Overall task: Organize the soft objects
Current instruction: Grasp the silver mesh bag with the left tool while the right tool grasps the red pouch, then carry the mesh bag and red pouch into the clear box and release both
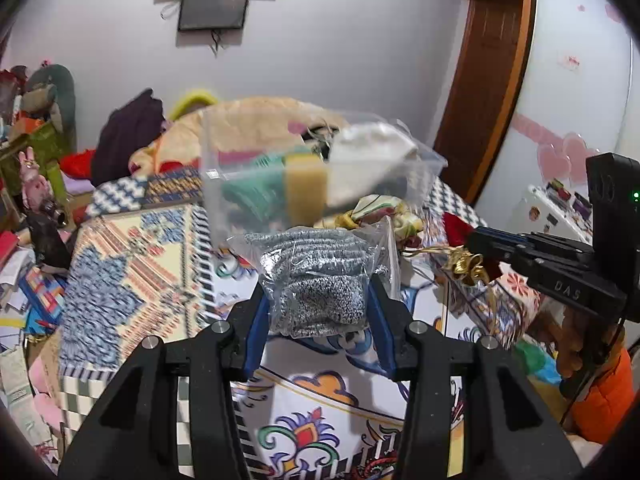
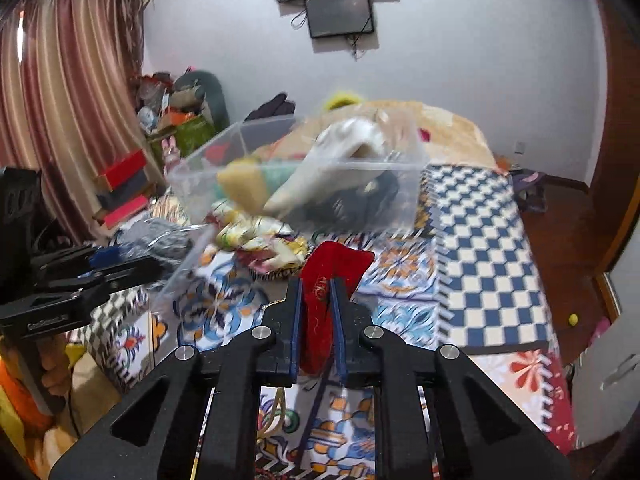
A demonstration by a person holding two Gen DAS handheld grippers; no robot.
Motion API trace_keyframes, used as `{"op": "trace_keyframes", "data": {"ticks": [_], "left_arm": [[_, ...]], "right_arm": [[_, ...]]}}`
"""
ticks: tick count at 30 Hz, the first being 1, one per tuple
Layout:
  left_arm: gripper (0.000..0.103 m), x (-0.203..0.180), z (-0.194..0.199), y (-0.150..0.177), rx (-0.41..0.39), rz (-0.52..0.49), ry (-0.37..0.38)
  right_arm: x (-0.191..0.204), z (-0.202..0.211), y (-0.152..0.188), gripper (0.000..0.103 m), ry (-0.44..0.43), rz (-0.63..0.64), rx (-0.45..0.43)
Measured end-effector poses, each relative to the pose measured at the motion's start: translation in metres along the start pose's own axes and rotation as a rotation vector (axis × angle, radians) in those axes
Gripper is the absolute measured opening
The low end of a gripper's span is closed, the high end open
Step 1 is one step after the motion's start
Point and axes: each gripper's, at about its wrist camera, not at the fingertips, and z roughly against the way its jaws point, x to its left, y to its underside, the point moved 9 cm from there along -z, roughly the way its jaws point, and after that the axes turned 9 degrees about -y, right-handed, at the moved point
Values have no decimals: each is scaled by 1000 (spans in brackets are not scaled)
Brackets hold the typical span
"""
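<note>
A patterned bedspread [image 2: 492,240] covers the bed. The left gripper [image 1: 318,300] clamps a bagged grey knit [image 1: 316,276]; the right gripper [image 2: 316,312], marked "DAS", pinches a red cloth [image 2: 328,272]. Beyond them, a clear bin [image 1: 224,200] holds a yellow sponge [image 1: 306,188], green and white cloths.

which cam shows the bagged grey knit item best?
Left wrist: the grey knit item in its clear bag fills the centre, clamped in the left gripper. The right wrist view shows only a blurred grey edge at the left, half hidden by that gripper.
</note>
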Motion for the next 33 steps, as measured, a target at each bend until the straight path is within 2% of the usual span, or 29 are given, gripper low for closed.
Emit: {"op": "trace_keyframes", "data": {"ticks": [9,17,26,33], "left_arm": [[45,18,23,-34,-97,40,-48],[45,31,26,-70,-150,63,-83],[45,40,6,-107,-189,62,-115],[45,34,-31,-120,-153,36,-137]], "right_arm": [[-4,23,-38,12,19,6,-102],[4,30,-92,12,-5,38,-219],[17,22,-132,12,-3,77,-305],[17,-6,-141,12,10,85,-279]]}}
